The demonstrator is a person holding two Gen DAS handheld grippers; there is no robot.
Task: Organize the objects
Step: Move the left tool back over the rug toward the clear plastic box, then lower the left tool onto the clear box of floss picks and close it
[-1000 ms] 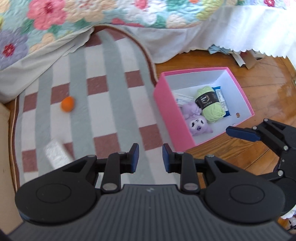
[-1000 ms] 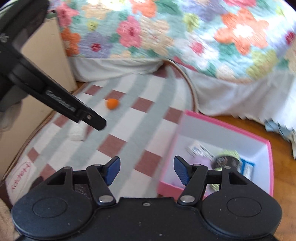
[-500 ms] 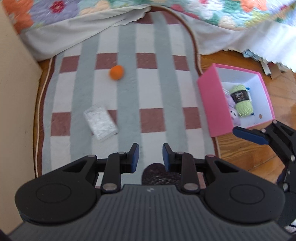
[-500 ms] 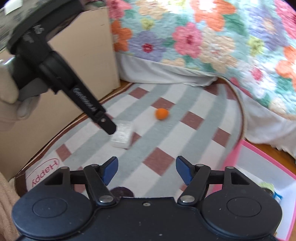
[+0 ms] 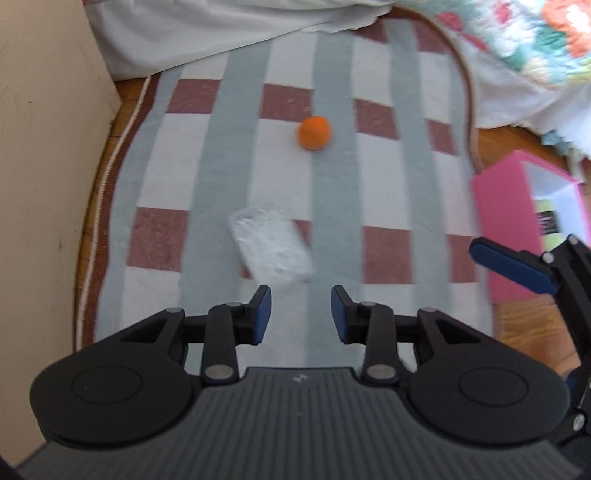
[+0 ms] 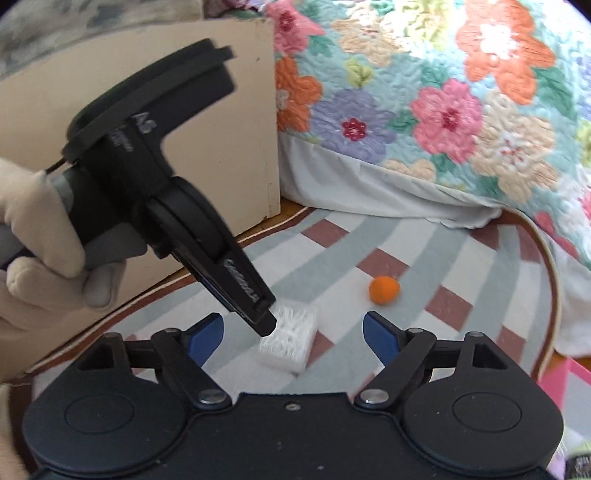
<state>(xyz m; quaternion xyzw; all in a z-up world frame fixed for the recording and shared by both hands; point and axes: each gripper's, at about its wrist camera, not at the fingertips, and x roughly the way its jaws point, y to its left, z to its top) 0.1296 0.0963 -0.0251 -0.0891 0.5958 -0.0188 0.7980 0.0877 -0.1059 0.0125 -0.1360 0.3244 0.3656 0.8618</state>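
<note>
A white textured block (image 5: 271,249) lies on the checked rug (image 5: 184,177), just ahead of my open, empty left gripper (image 5: 300,314). An orange ball (image 5: 314,132) rests farther back on the rug. A pink box (image 5: 506,225) stands at the right on the wood floor, with green yarn (image 5: 546,218) inside. In the right wrist view the left gripper (image 6: 264,317) hovers at the block (image 6: 291,341), and the ball (image 6: 384,290) lies beyond. My right gripper (image 6: 293,332) is open and empty, close behind the block.
A beige cabinet side (image 5: 44,147) borders the rug on the left. The bed with a flowered quilt (image 6: 443,92) and white skirt (image 5: 221,33) borders the far side. Wood floor (image 5: 524,321) lies right of the rug.
Both grippers have swung left, away from the pink box, and come closer to the white block. The left gripper's jaws have opened a little wider.
</note>
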